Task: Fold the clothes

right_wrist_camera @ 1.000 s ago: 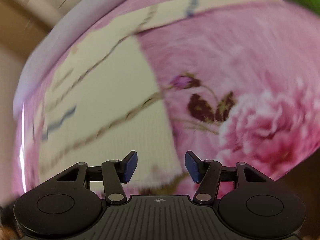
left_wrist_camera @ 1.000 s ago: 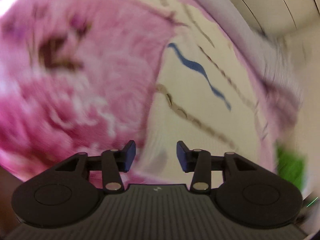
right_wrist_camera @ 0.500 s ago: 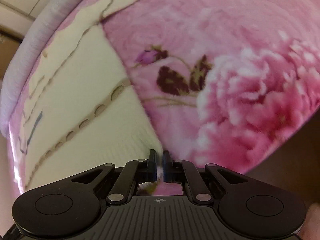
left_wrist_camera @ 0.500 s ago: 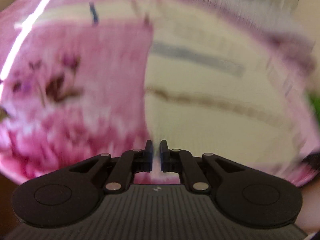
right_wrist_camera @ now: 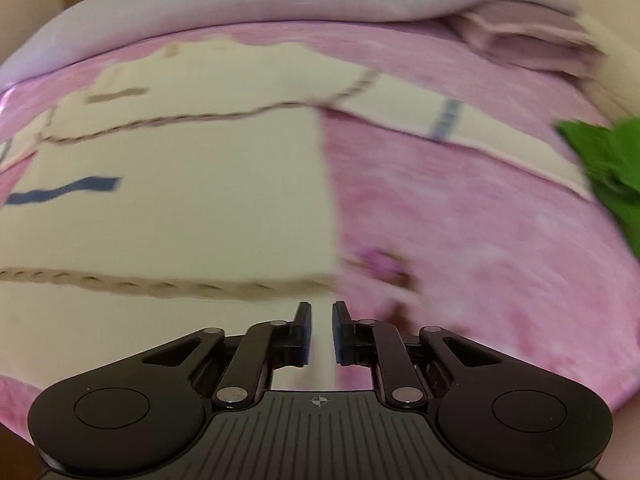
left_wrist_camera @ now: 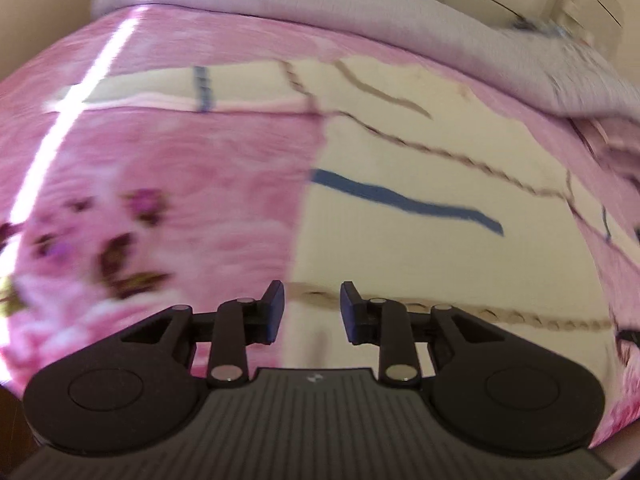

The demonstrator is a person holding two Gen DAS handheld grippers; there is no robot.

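A cream garment (left_wrist_camera: 420, 184) with brown wavy lines and a blue stripe lies flat on a pink floral blanket (left_wrist_camera: 160, 184); a sleeve stretches away at the far side. It also shows in the right wrist view (right_wrist_camera: 180, 208). My left gripper (left_wrist_camera: 311, 308) is open and empty, just above the garment's near part beside its left edge. My right gripper (right_wrist_camera: 318, 330) is open by a small gap and holds nothing, above the garment's near right corner.
A pale lilac quilt (left_wrist_camera: 320, 4) is bunched along the far side of the bed. A green cloth (right_wrist_camera: 608, 160) lies at the right edge of the blanket (right_wrist_camera: 480, 240). Folded mauve fabric (right_wrist_camera: 520, 36) sits at the far right.
Both grippers were shut on the garment's near edge half a second ago; now both have opened and let it go. The garment now lies flat, and both views have shifted.
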